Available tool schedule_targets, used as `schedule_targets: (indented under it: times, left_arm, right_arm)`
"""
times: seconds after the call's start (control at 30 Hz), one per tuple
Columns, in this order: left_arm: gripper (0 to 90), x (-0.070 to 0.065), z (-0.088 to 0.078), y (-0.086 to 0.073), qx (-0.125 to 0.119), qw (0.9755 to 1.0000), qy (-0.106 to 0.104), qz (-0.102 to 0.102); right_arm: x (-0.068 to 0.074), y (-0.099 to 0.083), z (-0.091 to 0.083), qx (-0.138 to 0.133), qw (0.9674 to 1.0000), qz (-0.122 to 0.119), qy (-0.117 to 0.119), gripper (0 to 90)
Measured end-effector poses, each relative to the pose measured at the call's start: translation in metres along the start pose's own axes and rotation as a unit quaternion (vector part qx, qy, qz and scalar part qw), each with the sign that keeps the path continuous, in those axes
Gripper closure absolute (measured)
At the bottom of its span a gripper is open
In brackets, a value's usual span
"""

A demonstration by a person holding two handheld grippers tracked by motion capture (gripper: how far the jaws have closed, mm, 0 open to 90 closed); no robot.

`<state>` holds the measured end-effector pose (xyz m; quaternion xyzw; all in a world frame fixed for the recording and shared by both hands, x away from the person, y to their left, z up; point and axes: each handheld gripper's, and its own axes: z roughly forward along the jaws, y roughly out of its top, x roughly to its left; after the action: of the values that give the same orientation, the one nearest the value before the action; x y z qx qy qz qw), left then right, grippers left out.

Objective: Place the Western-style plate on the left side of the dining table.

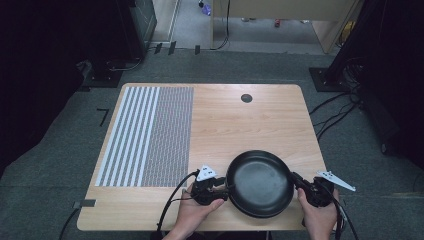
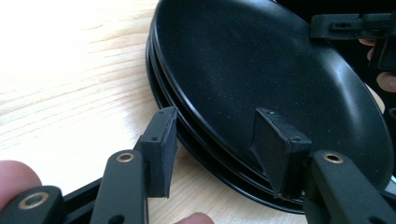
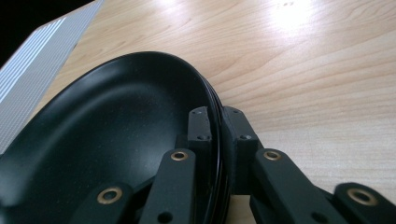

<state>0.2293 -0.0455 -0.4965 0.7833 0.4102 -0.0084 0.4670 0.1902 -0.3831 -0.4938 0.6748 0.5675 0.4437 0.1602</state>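
A stack of black plates [image 1: 260, 184] sits at the near edge of the wooden bench [image 1: 240, 125], just right of the striped and dotted mat [image 1: 147, 135], and its top plate is tilted up in the left gripper view. The right tongs [image 3: 214, 122] are clamped narrow on the rim at the stack's right side, one pad inside the plate and one outside. The left tongs [image 2: 219, 149] stand partly apart astride the rim on the opposite side, one pad outside over the bench and the other over the plate's inner surface, neither clearly pressing.
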Motion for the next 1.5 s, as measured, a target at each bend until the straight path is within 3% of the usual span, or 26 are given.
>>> schedule_targets:
  times: [0.13,0.33,0.53,0.7,0.83,1.23,1.37,1.43,1.5]
  left_arm:
    - [54.5,0.004,0.000,0.000,0.000,0.9999,-0.007,-0.014]
    - [55.0,0.007,-0.001,0.001,0.007,0.9995,-0.018,-0.024]
    - [55.3,0.008,-0.009,0.006,0.004,0.9996,-0.010,-0.025]
    - [56.8,0.016,-0.018,0.009,-0.002,0.9989,-0.002,-0.047]
    - [61.3,0.022,-0.021,0.008,-0.008,0.9979,-0.016,-0.062]
    - [61.2,0.025,-0.020,0.007,-0.011,0.9981,-0.026,-0.055]
    - [62.5,0.032,-0.020,0.006,-0.006,0.9961,-0.046,-0.075]
    - [64.0,0.035,-0.021,0.006,-0.002,0.9947,-0.053,-0.088]
    - [65.6,0.036,-0.022,0.005,-0.005,0.9935,-0.062,-0.095]
  right_arm:
    - [-0.001,0.000,0.003,0.005,0.9996,0.020,0.019,85.5]
    - [0.001,-0.003,0.010,0.020,0.9978,0.029,0.055,85.1]
    - [0.005,-0.005,0.011,0.035,0.9966,0.026,0.070,84.5]
    - [0.008,-0.008,0.014,0.053,0.9936,0.033,0.095,84.4]
    - [0.013,-0.008,0.018,0.052,0.9939,0.034,0.091,84.0]
    - [0.020,-0.010,0.029,0.057,0.9935,0.040,0.090,76.9]
    - [0.023,-0.010,0.027,0.046,0.9949,0.036,0.082,78.1]
    - [0.024,-0.010,0.025,0.035,0.9945,0.045,0.087,80.1]
    - [0.022,-0.009,0.024,0.027,0.9910,0.082,0.102,82.6]
